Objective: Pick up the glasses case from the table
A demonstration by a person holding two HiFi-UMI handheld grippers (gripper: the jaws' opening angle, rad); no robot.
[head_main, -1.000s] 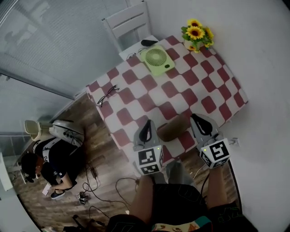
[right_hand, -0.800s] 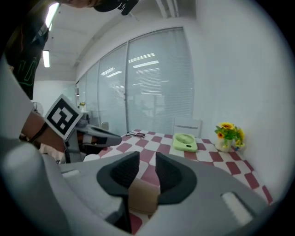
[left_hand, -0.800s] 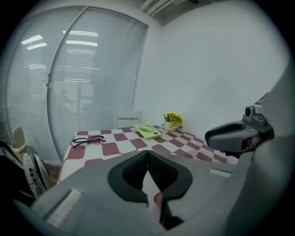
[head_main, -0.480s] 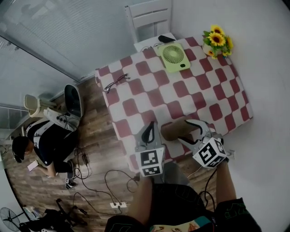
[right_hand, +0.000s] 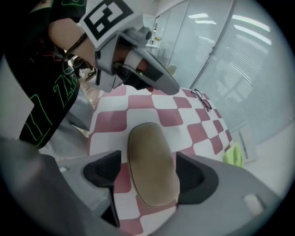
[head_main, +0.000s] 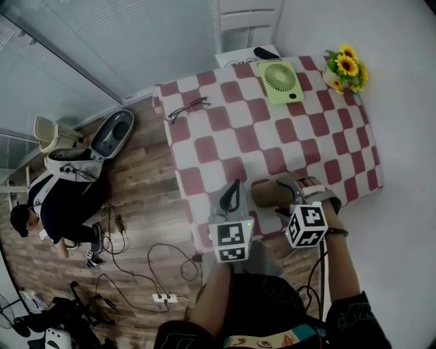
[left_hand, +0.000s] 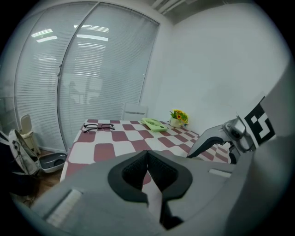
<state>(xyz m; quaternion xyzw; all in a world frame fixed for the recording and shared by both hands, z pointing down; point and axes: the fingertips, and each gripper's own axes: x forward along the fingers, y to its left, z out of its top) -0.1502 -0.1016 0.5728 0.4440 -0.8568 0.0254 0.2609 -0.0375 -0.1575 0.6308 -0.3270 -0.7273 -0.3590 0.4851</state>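
The brown oval glasses case [head_main: 268, 193] lies on the red-and-white checked table [head_main: 225, 136] near its front edge. My right gripper [head_main: 300, 195] points steeply down over the case's right end. In the right gripper view the case [right_hand: 150, 161] lies between the spread pads [right_hand: 103, 173]. Its jaws have just been opening and do not press on it. My left gripper [head_main: 233, 194] hangs just left of the case. Its pads [left_hand: 138, 169] are together with nothing between them.
Black glasses [head_main: 189, 108] lie at the table's far left. A green fan [head_main: 281, 71] and a pot of sunflowers [head_main: 346, 67] stand at the far end, before a white chair [head_main: 245, 17]. A person [head_main: 48, 204] crouches on the wood floor at left, among cables.
The right gripper has rolled over, sunk toward the case and spread its jaws round it. The left gripper has crept a little forward. The head camera's view has shifted.
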